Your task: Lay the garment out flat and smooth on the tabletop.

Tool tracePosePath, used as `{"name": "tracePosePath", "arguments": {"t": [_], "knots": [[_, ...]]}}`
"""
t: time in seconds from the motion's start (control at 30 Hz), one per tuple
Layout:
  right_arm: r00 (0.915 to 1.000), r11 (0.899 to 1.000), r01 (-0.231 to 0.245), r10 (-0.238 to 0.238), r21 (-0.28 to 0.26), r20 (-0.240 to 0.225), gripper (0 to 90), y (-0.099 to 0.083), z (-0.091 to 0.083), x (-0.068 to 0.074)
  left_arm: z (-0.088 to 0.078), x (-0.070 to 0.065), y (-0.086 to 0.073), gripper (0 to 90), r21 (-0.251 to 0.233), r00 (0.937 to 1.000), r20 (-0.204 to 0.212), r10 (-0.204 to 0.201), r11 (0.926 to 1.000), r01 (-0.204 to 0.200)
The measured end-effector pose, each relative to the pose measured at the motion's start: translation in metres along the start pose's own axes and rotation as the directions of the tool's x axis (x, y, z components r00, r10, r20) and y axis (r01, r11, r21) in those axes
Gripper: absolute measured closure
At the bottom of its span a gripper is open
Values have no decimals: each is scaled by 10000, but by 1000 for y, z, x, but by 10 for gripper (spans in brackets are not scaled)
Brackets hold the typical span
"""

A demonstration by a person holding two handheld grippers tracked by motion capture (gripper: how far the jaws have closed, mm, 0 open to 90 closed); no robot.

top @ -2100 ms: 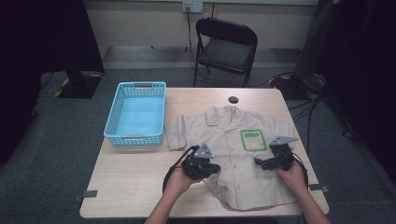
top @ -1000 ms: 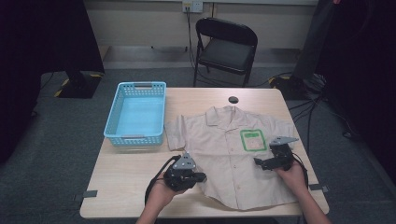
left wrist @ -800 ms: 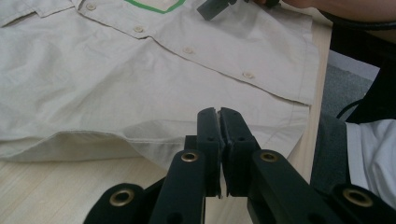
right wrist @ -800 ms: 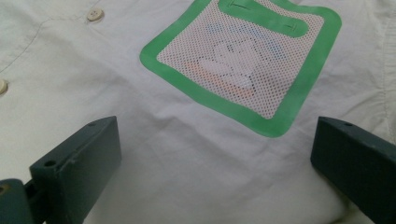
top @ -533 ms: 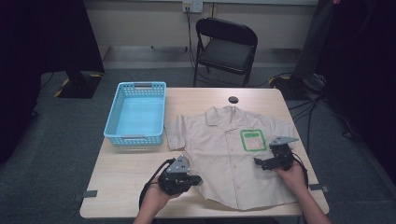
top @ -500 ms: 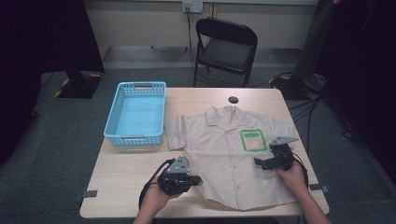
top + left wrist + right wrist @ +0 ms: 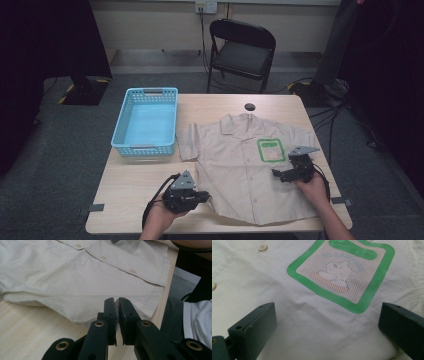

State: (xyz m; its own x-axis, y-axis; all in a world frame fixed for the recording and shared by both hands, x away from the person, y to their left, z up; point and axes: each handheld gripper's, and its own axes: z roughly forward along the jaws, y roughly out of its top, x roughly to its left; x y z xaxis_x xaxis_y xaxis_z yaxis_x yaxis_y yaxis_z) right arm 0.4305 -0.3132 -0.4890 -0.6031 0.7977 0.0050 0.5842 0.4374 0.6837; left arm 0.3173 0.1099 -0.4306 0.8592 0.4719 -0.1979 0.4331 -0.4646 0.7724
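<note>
Basket [image 7: 147, 122] of light blue plastic sits at the far left of the counter [image 7: 130, 182], just beside the left sleeve of a beige short-sleeved shirt [image 7: 235, 160] that lies spread flat, collar toward the far edge, buttons done up, over the middle and right of the counter. Near the front left, the left gripper [image 7: 204, 196] lies low in the person's left hand [image 7: 162, 217], its jaws pointing toward the shirt's lower left hem; in the left gripper view the left gripper's [image 7: 117, 312] two black jaws stand nearly together with a thin slit between them, their tips right at the hem's edge, and whether any cloth is pinched there cannot be told, since the hem passes behind the tips. Bare counter shows to the left of those jaws, and the shirt's buttoned front runs across above them. Farther right on the shirt's chest is a green-bordered mesh pocket [image 7: 270, 150]. To its lower right the right gripper [image 7: 276, 174] rests over the shirt in the person's right hand [image 7: 312, 185]; in the right gripper view the right gripper's [image 7: 328, 322] jaws stand wide apart, with the pocket [image 7: 340, 275] and plain cloth between them and nothing gripped
</note>
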Motion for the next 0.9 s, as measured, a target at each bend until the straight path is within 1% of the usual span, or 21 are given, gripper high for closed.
{"name": "tracePosePath", "arguments": {"t": [0.17,0.23,0.3,0.47,0.57,0.67,0.77,0.8,0.83,0.87,0.9], "knots": [[10000,10000,0,0,1,0,9,0,0,0,-3,1,-2,838,-128,9999,16,-119,9998,119],[10000,10000,0,0,0,-1,9,0,0,0,-4,2,-1,835,-108,10000,10,-69,9999,69],[10000,10000,-1,1,1,-1,9,0,0,0,-6,2,-1,828,-188,9999,24,-110,9998,110],[10000,10000,-1,1,2,-1,9,0,0,0,-8,3,-1,816,-221,9998,-52,-210,9995,209],[10000,10000,0,0,2,-1,9,0,0,0,-9,3,-1,815,-226,9998,-33,-193,9996,192],[10000,10000,0,0,1,-2,9,0,0,0,-9,4,-1,796,-194,9998,-58,-178,9997,177],[10000,10000,0,0,2,-2,9,0,0,0,-8,4,0,751,-179,9998,-56,-192,9997,191],[10000,10000,-1,1,1,-3,9,0,0,0,-8,5,1,717,-156,9998,-66,-167,9997,166],[10000,10000,-1,1,0,-2,9,0,0,0,-7,5,1,664,-153,9998,-146,-108,9998,106],[10000,10000,0,0,1,-1,9,0,0,0,-6,5,2,581,-143,9996,-267,-127,9998,123],[10000,10000,-2,2,0,-2,9,0,0,0,-5,6,3,525,-149,9994,-329,-140,9998,135]]}}
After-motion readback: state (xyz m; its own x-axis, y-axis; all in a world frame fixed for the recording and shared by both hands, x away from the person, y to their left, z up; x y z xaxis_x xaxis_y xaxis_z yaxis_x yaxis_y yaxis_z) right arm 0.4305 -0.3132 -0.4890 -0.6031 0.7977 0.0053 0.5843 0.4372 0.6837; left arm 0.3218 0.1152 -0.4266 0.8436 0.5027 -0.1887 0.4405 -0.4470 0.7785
